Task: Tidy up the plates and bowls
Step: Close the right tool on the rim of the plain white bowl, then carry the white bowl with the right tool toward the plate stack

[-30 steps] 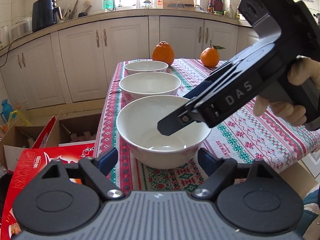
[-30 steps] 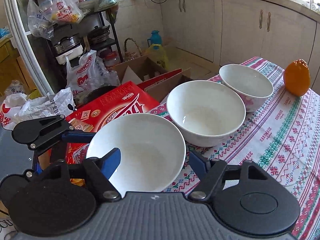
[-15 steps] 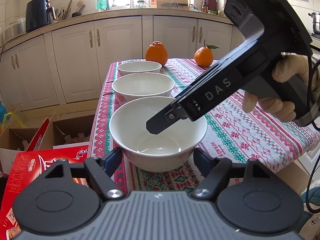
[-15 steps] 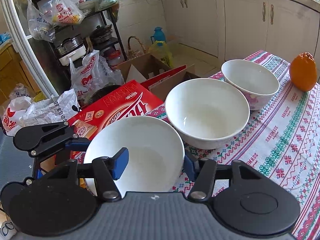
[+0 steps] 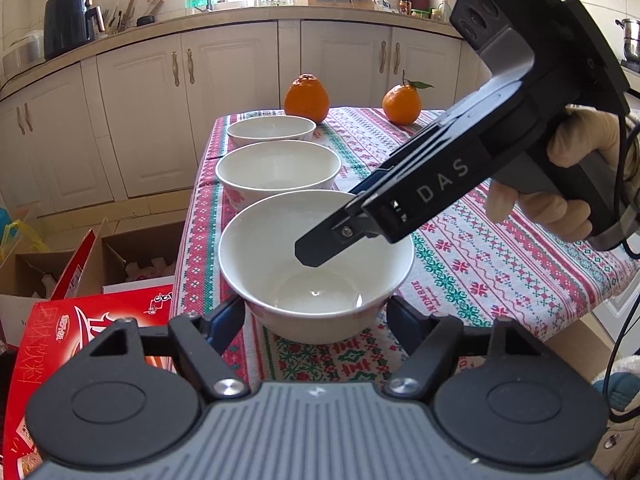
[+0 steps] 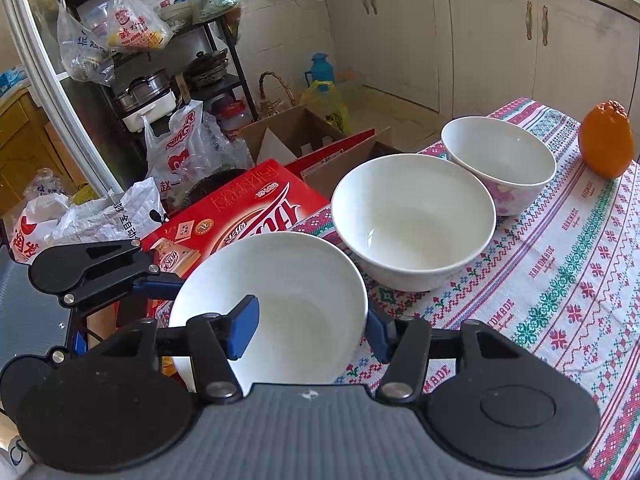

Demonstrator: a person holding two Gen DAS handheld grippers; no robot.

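While three white bowls stand in a row along the edge of the table (image 5: 500, 240), both grippers work at the nearest bowl (image 5: 316, 256). The right gripper (image 6: 308, 330) has just closed on that bowl's rim: one blue pad sits inside the bowl at about nine o'clock in its own view, the other presses the outer wall at three o'clock, so the rim is clamped between them. In the left wrist view the same tool reaches in from three o'clock, a gloved hand (image 5: 560, 184) round its handle. The left gripper (image 5: 316, 316) has been narrowing too; its fingers (image 5: 226, 320) flank the bowl's lower wall at eight and four o'clock, and whether they press on it I cannot tell. The middle bowl (image 5: 278, 172) stands just beyond at twelve o'clock, the far bowl (image 5: 271, 130) behind it, and two oranges (image 5: 306, 97) near the far end of the patterned cloth. A red box (image 6: 256, 208) lies beside the table at ten o'clock in the right wrist view.
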